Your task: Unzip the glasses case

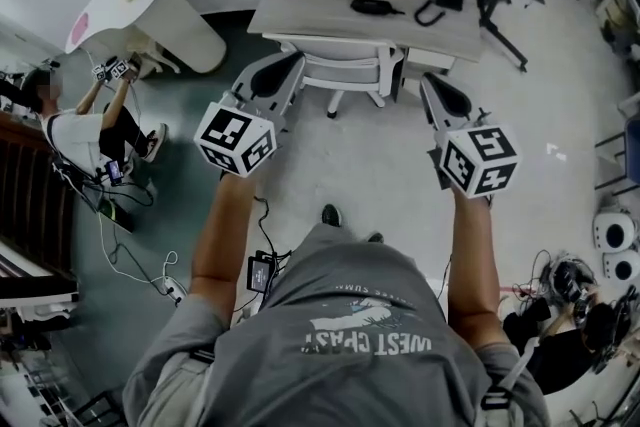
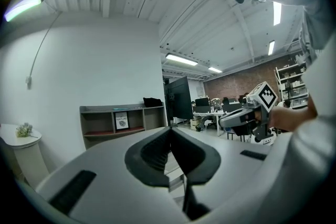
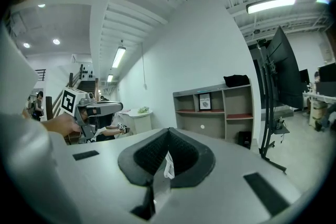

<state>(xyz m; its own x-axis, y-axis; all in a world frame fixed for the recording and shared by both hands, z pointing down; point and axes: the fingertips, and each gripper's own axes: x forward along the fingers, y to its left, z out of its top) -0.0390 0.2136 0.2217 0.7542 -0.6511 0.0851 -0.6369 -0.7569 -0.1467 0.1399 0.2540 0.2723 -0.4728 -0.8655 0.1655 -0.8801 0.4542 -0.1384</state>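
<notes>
Left claw [image 2: 170,132]: jaws pressed together, nothing between them.
Right claw [image 3: 168,136]: jaws together too, holding nothing.
Glasses case [image 1: 377,7]: the dark oblong thing lying flat on the grey counter [image 1: 300,15] ahead, well apart from both claws, with a white chair [image 1: 345,65] tucked in between.
Handling: probably light, with a firm shell, so it may slide or spin when the zip is tugged.
Where to hold: pin the body across its narrow width with one claw and nip the zip pull with the other. The pull is too small to make out here.

Grey printed T-shirt [image 1: 350,335]; grey left tool [image 1: 290,63] and right tool [image 1: 432,83] bear black-and-white marker cubes [image 1: 235,140].
</notes>
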